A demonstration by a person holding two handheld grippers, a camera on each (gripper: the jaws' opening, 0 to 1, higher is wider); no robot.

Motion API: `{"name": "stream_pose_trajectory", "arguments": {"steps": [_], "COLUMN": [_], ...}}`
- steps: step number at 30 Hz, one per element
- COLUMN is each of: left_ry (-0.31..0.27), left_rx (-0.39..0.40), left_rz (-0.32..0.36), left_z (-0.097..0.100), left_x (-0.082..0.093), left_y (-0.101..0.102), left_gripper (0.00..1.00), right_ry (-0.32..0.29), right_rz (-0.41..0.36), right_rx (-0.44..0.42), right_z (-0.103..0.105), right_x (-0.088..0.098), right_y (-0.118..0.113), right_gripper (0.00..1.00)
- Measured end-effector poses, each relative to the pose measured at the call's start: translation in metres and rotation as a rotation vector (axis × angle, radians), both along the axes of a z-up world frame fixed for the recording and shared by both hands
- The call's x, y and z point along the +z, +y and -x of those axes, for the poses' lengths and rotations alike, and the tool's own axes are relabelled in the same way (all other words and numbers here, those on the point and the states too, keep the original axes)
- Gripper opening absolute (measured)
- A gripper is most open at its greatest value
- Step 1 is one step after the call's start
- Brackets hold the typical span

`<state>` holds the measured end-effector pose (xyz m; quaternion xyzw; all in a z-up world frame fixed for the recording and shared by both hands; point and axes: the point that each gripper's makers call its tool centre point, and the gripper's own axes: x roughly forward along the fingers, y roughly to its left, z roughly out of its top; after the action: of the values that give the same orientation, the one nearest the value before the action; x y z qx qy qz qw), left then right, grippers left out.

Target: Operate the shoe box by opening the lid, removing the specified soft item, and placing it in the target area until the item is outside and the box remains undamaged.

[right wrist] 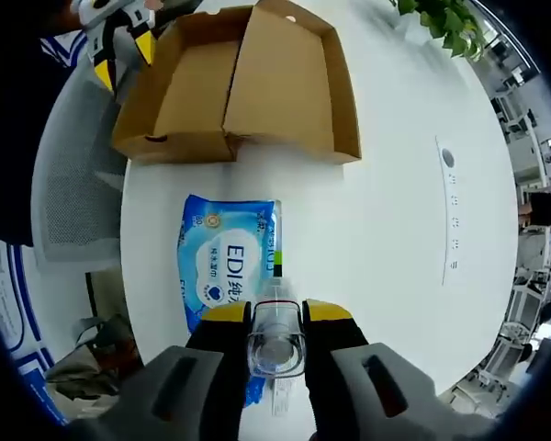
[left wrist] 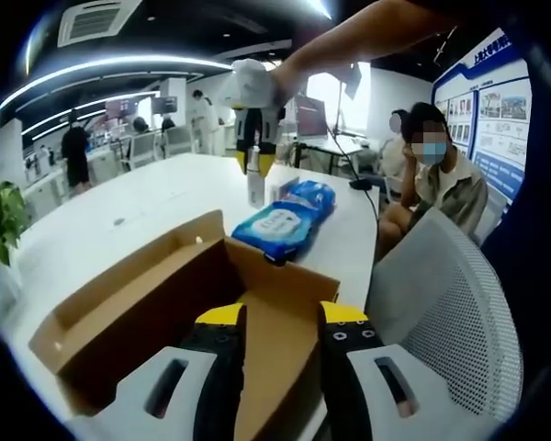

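Shoe box [right wrist: 248,87] lid open, wipes pack [right wrist: 225,257] already out on surface [right wrist: 395,211]. My right hand-held gripper [right wrist: 275,317] pinching clear bottle [right wrist: 275,344]; left hand-held gripper [left wrist: 280,317] spread, over box. Release left.

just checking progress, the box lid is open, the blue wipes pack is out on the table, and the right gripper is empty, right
Not quite: the right gripper is not empty. The right gripper view shows its jaws closed on a small clear bottle. The rest holds: the shoe box is open and the blue wipes pack lies outside it on the white table.
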<state>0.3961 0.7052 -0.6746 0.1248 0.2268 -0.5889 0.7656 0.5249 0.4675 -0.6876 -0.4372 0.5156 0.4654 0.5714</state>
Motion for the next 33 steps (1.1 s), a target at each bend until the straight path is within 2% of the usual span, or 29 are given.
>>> {"name": "stream_pose_trajectory", "arguments": {"steps": [9, 33], "left_ry": [0.009, 0.030], "left_rx": [0.016, 0.044], "left_rz": [-0.006, -0.027], "left_z": [-0.002, -0.003], "left_x": [-0.002, -0.010], "left_y": [0.001, 0.008], "left_gripper": [0.28, 0.28], "right_ry": [-0.009, 0.021], "right_rz": [-0.006, -0.025], "right_rx": [0.013, -0.020], "right_z": [-0.013, -0.023], "right_x": [-0.010, -0.044], "right_y": [0.001, -0.003], "right_gripper": [0.19, 0.19]}}
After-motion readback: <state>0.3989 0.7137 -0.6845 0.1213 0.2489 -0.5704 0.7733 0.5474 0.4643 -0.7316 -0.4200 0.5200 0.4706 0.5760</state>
